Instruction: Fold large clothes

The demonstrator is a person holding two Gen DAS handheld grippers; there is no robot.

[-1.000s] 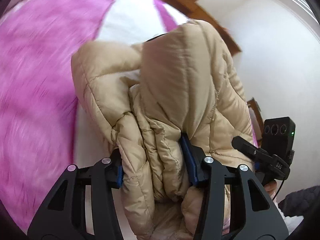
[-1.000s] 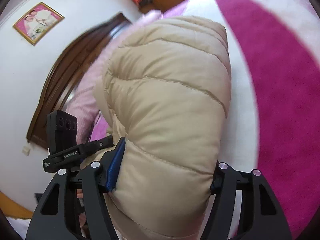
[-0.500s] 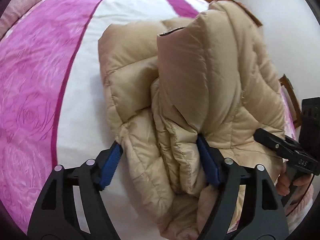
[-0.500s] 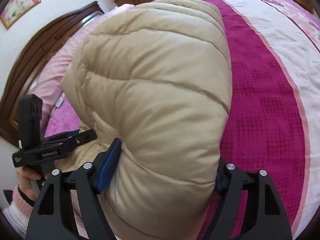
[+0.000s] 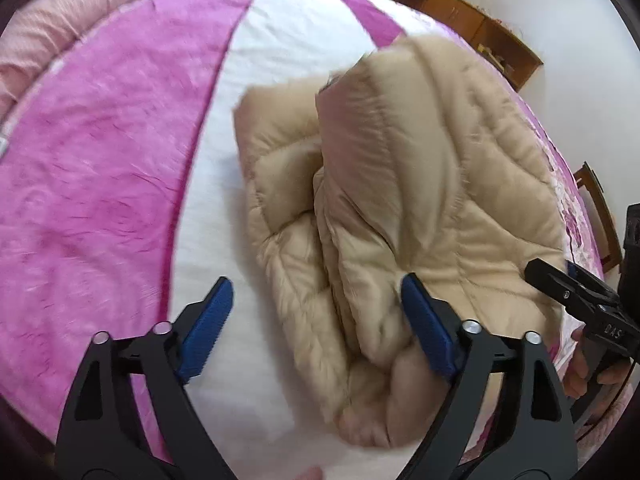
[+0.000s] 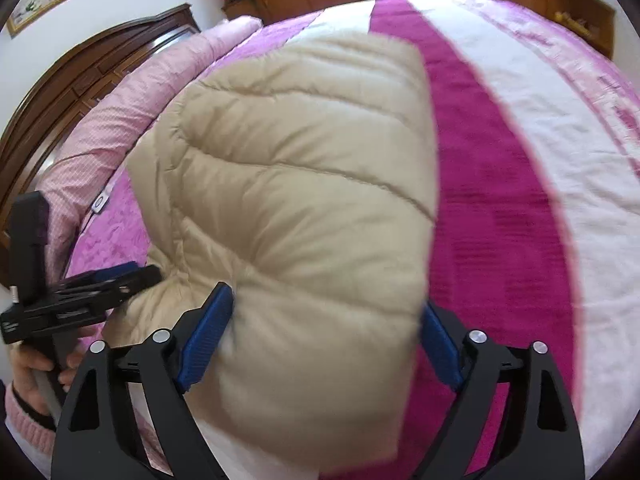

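Left wrist view: looking down on beige puffer jacket [image 5: 400,200], lying bunched and partly folded on white stripe of bed cover [image 5: 120,168].
Left gripper [image 5: 316,320]: jaws having just been opening, now standing wide; bundle of quilted folds sitting between them; right pad lying against the fabric, left pad clear over bare bed cover; no longer pinching anything.
Right wrist view: showing a thick rounded fold of the same jacket [image 6: 304,200] filling the frame, lying across the magenta stripe [image 6: 500,220].
Right gripper [image 6: 320,336]: jaws likewise having just been opening, spread nearly to full width; padded fold bulging between both pads; contact looking light, grip appearing released, though edges blurred.
Handling, judged: light for its bulk, very soft, springy; trapped air likely pushing folds back open on release.
Surface, judged: shell looking smooth and faintly glossy, probably slipping in a shallow pinch.
Where to take hold, judged: along stitched seams or hem edge, gathering few layers, not the fat middle of a baffle.
Risk, judged: fold puffing up and unrolling unless pressed flat.
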